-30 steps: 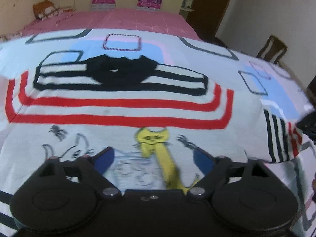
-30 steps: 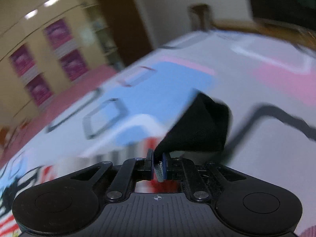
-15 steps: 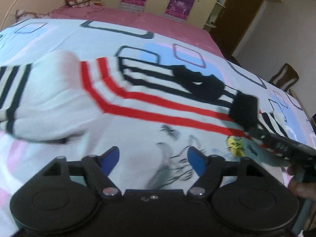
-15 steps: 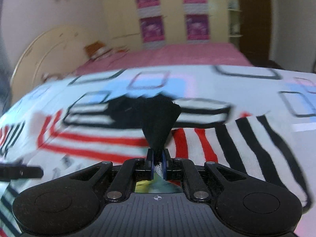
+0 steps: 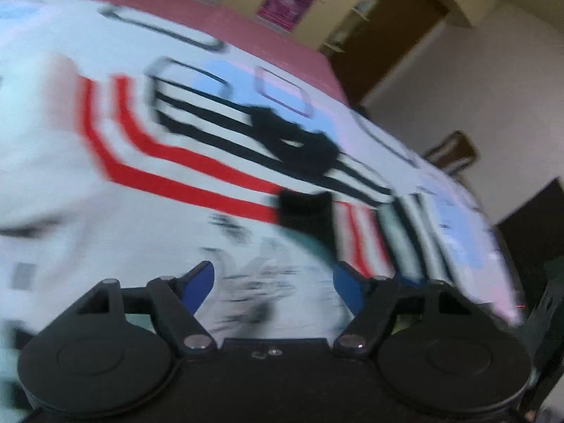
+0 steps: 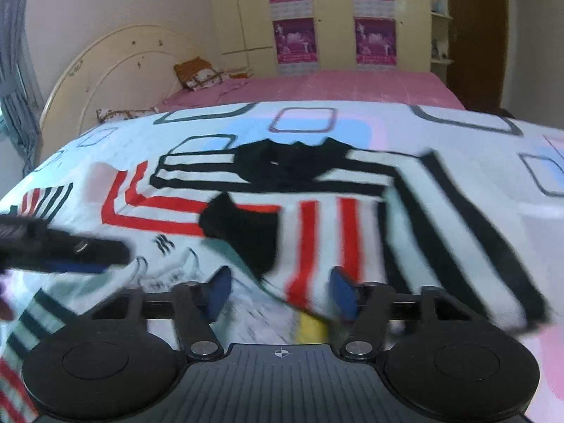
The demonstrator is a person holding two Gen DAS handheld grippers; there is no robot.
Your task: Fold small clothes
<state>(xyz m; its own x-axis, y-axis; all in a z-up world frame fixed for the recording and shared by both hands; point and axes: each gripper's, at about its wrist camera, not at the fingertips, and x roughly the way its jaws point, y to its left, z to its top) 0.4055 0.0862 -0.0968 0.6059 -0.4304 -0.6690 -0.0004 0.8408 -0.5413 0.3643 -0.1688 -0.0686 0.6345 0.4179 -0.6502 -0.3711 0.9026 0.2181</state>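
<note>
Now both tongs gape over a soft striped sweater (image 6: 317, 232).
Right gripper (image 6: 278, 292) is opening, its black ribbed cuff (image 6: 243, 229) lying just ahead; left gripper (image 5: 273, 282) apart, empty.

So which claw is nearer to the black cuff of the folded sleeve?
Right. The right claw sits just below the black cuff, jaws opening. The left claw is off to its left.

You are viewing downward from both wrists, close over the bed, both sharing the striped sweater (image 5: 197, 176) (image 6: 317, 218).
</note>
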